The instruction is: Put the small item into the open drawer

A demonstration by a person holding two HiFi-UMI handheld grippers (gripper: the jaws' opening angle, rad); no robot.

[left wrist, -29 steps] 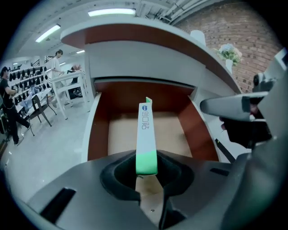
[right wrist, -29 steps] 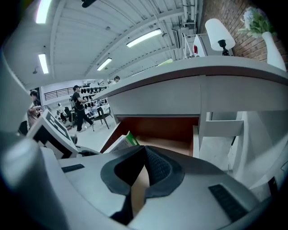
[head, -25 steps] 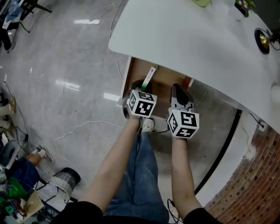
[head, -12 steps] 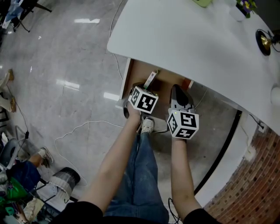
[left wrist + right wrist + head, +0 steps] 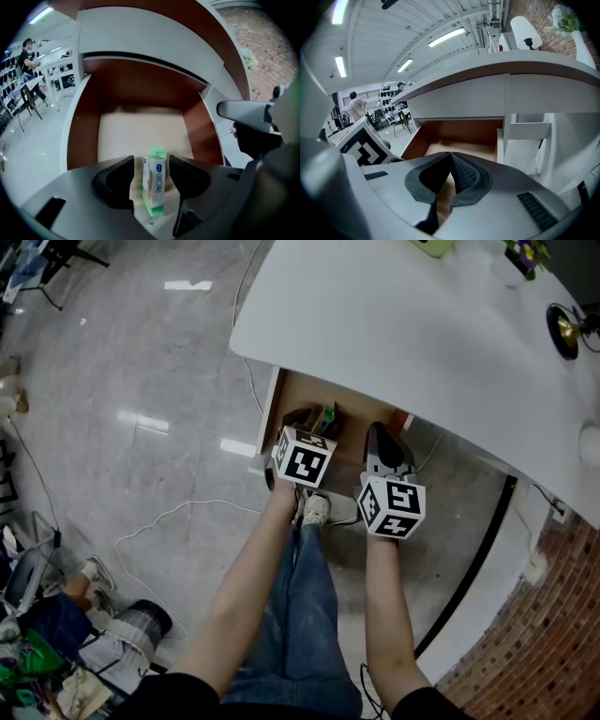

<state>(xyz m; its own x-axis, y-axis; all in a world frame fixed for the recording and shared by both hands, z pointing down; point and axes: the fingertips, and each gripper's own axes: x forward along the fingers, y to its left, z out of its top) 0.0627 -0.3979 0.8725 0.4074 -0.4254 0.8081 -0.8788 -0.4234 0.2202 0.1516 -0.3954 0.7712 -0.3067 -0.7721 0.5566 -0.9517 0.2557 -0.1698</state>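
A small white-and-green box stands upright on the floor of the open wooden drawer, near its front edge. My left gripper straddles the box. Its jaws are opening, and a gap shows on each side between the pads and the box. In the head view the box shows as a green spot just ahead of the left gripper, inside the drawer. My right gripper hovers at the drawer's right front, shut with nothing in it. The right gripper view shows that gripper's pads touching, with the drawer beyond.
The white curved desk top overhangs the drawer's back. A lamp and a plant pot stand on the desk's far side. Cables trail across the shiny floor at the left. A brick wall lies at the lower right.
The left gripper has lowered the box from a raised, tilted hold into the drawer, and its jaws have spread off it. The right gripper has stayed put.
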